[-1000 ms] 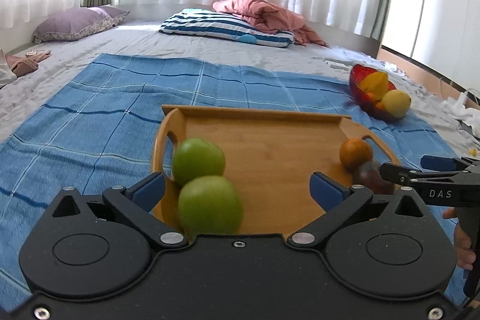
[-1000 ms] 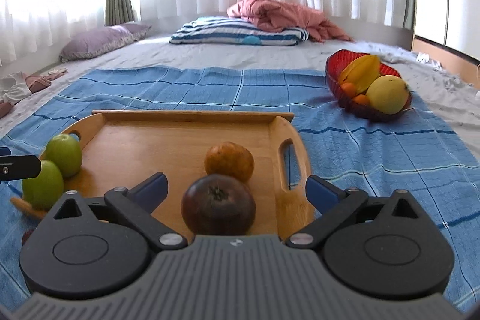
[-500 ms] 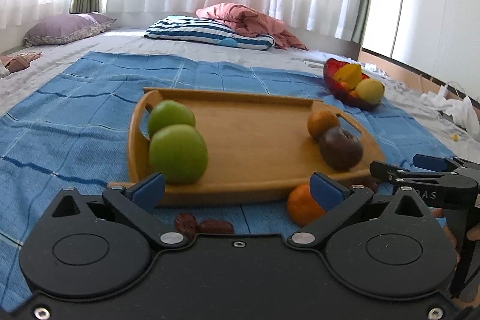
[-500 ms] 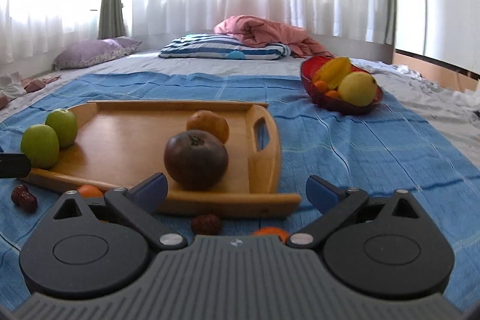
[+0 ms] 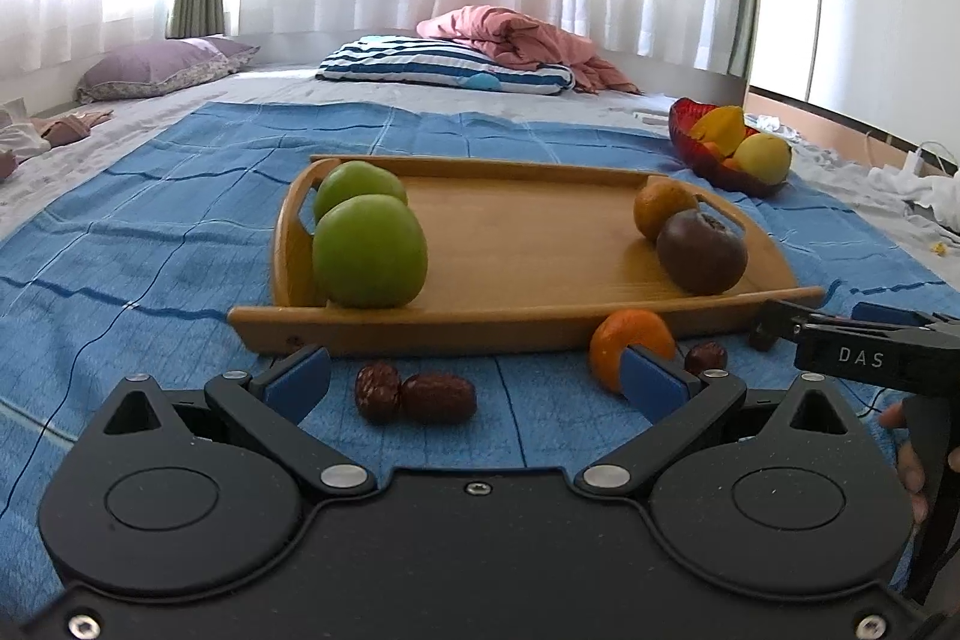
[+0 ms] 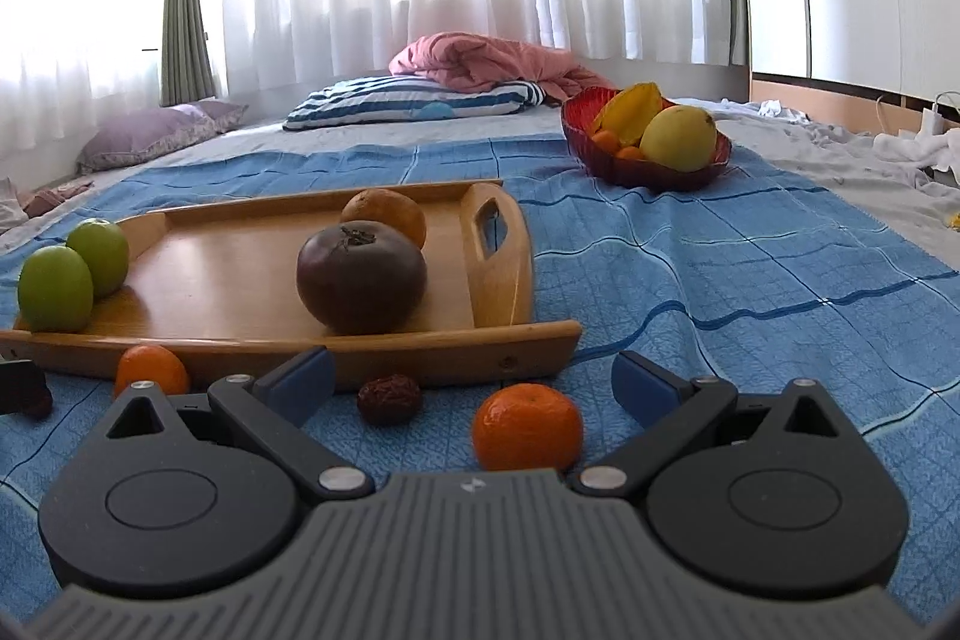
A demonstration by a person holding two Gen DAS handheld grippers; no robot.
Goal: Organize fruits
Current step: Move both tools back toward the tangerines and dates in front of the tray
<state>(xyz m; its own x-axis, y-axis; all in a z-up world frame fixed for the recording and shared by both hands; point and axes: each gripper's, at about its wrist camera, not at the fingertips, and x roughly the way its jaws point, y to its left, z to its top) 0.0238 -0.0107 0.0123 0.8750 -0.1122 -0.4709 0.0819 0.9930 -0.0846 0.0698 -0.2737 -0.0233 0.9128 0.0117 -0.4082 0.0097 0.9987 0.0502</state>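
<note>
The left gripper (image 5: 474,379) is being held low over the blue cloth (image 5: 150,244), jaws spread, just short of two dates (image 5: 414,396). The right gripper (image 6: 474,379) is being held likewise, jaws spread and empty, with a mandarin (image 6: 528,427) lying between its fingers on the cloth. Two green apples (image 5: 369,250) are being carried at the left end of the wooden tray (image 5: 528,244), a dark fruit (image 6: 360,277) and an orange (image 6: 387,214) at its right. More fruit is being kept in the red bowl (image 6: 624,169) beyond.
</note>
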